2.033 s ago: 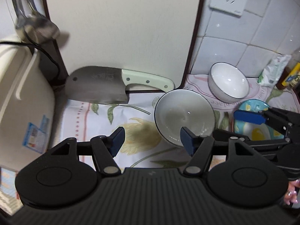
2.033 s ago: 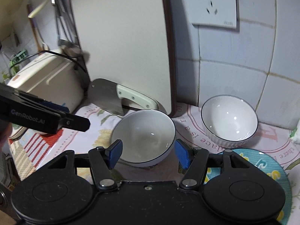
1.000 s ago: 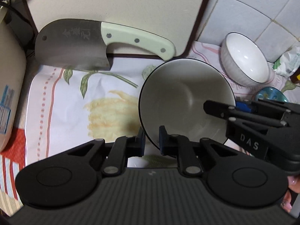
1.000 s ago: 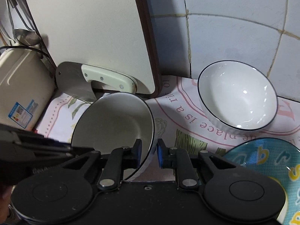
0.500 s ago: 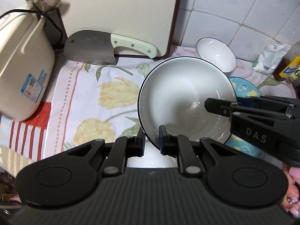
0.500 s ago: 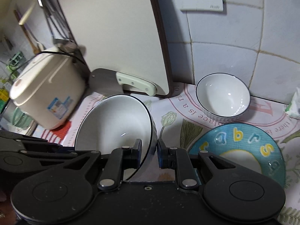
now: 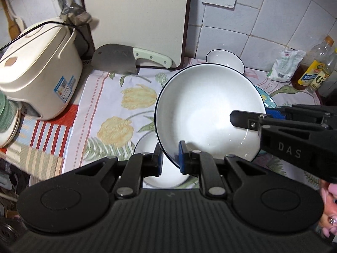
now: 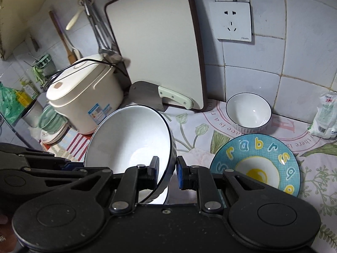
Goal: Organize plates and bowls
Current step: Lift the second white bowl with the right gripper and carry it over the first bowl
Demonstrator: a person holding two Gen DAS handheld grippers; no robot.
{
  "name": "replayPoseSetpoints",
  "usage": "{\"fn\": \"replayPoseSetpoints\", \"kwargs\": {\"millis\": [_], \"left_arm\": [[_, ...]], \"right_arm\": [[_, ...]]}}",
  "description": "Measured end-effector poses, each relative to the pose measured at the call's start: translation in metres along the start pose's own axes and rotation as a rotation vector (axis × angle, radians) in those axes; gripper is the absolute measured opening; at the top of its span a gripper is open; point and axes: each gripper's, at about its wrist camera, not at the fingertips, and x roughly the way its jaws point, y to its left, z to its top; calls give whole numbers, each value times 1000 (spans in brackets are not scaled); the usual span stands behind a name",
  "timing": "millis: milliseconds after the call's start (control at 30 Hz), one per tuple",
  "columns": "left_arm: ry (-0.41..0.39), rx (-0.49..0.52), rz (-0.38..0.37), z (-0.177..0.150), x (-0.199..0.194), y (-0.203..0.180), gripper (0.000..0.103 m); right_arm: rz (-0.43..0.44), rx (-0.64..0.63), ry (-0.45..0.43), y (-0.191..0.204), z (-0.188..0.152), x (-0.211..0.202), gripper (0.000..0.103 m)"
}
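Observation:
A large white bowl with a dark rim [image 7: 202, 109] is held in the air, tilted, by both grippers. My left gripper [image 7: 170, 158] is shut on its near-left rim. My right gripper [image 8: 166, 171] is shut on its right rim; the bowl also shows in the right wrist view [image 8: 130, 139]. Under it a white plate [image 7: 160, 175] lies on the cloth. A smaller white bowl [image 8: 248, 111] sits by the tiled wall. A blue plate with letters and an egg picture [image 8: 256, 164] lies in front of it.
A cream rice cooker [image 7: 38, 67] stands at the left. A cleaver [image 7: 118, 58] leans on an upright cutting board [image 7: 134, 19]. A white packet [image 7: 285, 65] and oil bottles [image 7: 313, 71] stand at the back right. Stacked dishes [image 8: 52, 126] sit left of the cooker.
Both grippers closed on the large bowl's rim and lifted it off the cloth, up and back toward me. A white plate now shows under it.

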Motion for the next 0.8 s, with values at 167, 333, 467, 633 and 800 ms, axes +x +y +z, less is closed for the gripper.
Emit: {"fn": "replayPoseSetpoints", "kwargs": {"millis": [167,333,467,633,800], "left_arm": [[14,-3,9,-19,-9,-1,13],[58,-19,19,-39,2,7,13],[79,-43,15,-49,19,18,13],[95,-84,4,-54,38,35,13],[105,-134,-16,-51,56,51,13]], "right_arm": [[-1,3,17,10,-18,-10,21],[6,43,61,15,-41,2,22],[5,80,94,18,-51,18,22],[2,97,127,24,-58,41,23],[-1,103,156,25,-55,66,23]]}}
